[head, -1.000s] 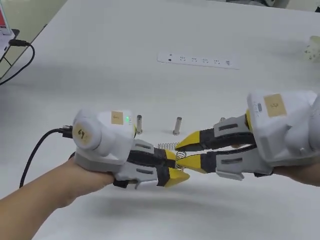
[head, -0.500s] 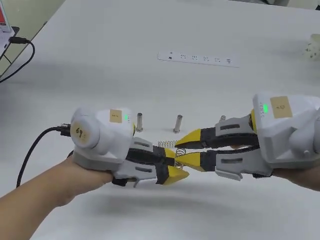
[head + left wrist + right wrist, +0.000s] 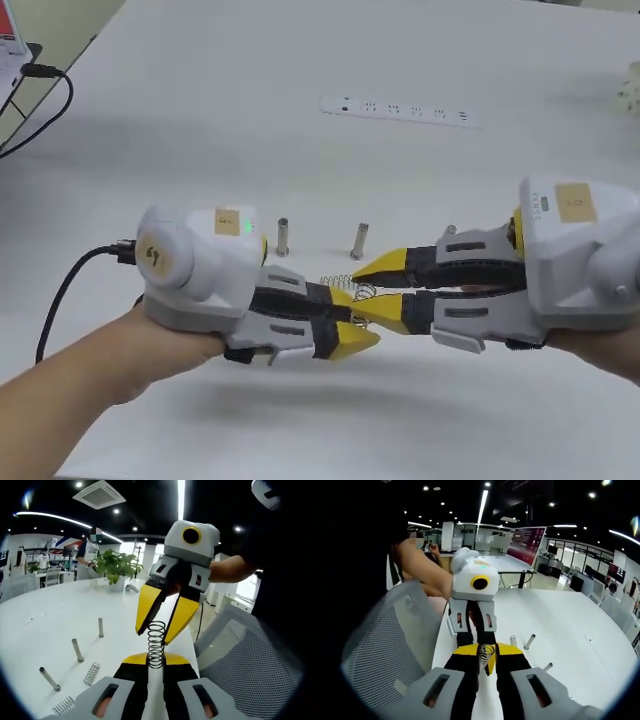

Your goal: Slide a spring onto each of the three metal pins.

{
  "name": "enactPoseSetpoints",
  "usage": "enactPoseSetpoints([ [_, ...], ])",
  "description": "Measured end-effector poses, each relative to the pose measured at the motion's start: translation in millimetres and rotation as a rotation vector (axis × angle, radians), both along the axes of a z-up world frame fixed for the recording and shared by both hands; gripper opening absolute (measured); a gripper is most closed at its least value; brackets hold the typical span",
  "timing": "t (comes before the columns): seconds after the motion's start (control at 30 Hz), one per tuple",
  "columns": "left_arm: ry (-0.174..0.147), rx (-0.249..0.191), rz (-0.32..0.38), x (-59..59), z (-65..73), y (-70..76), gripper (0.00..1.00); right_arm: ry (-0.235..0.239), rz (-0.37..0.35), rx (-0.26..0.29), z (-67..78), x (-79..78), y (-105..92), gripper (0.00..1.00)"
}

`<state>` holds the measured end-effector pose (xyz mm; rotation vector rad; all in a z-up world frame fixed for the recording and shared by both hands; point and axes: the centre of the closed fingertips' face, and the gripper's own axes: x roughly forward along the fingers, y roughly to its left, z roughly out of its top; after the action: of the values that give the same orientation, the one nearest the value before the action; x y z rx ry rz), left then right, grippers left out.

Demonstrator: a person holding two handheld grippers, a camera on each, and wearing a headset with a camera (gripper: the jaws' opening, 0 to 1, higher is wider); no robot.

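Observation:
Three bare metal pins (image 3: pixel 283 237) (image 3: pixel 359 241) (image 3: pixel 450 232) stand upright on the white table (image 3: pixel 200 130). My left gripper (image 3: pixel 357 335) is shut on the lower end of a spring (image 3: pixel 156 645), which sticks out from its jaws. My right gripper (image 3: pixel 354 291) faces it tip to tip. Its yellow fingers (image 3: pixel 146 607) press on both sides of the spring's (image 3: pixel 485 656) other end. A loose spring (image 3: pixel 338 281) lies on the table behind the tips, and the left gripper view has two loose springs (image 3: pixel 91 673) (image 3: pixel 62 705) beside the pins (image 3: pixel 77 650).
A white power strip (image 3: pixel 405 110) lies farther back on the table. A black cable (image 3: pixel 62 300) trails from the left gripper toward the table's near left edge. Another cable (image 3: pixel 40 100) lies at the far left. An office chair's mesh back (image 3: pixel 240 670) is behind the grippers.
The right gripper's jaws have narrowed around the spring held by the left gripper. Both grippers have risen slightly, still tip to tip. The pins and loose springs have not moved.

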<state>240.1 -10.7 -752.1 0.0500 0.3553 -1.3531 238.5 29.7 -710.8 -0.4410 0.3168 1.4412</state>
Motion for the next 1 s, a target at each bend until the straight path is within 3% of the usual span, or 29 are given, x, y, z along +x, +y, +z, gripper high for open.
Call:
enactPoseSetpoints([
  [0.27,-0.01,-0.007,0.009,1.4,4.9,1.1,0.02,0.049,-0.044,0.046,4.1,1.7,3.4,0.09],
  [0.43,-0.011,-0.005,0.008,-0.8,6.7,3.5,0.02,0.034,-0.033,0.082,5.3,-2.2,5.5,0.08],
  [0.57,-0.006,0.001,0.009,-3.5,6.3,3.9,0.02,-0.025,0.008,0.067,5.6,-7.1,6.9,0.07],
  [0.87,0.036,-0.005,0.035,0.4,5.5,6.8,0.04,-0.032,-0.003,0.073,9.3,-3.8,6.2,0.07],
  [1.0,0.034,0.006,0.045,1.7,2.4,10.2,0.04,-0.042,-0.002,0.064,9.6,-1.8,5.3,0.07],
])
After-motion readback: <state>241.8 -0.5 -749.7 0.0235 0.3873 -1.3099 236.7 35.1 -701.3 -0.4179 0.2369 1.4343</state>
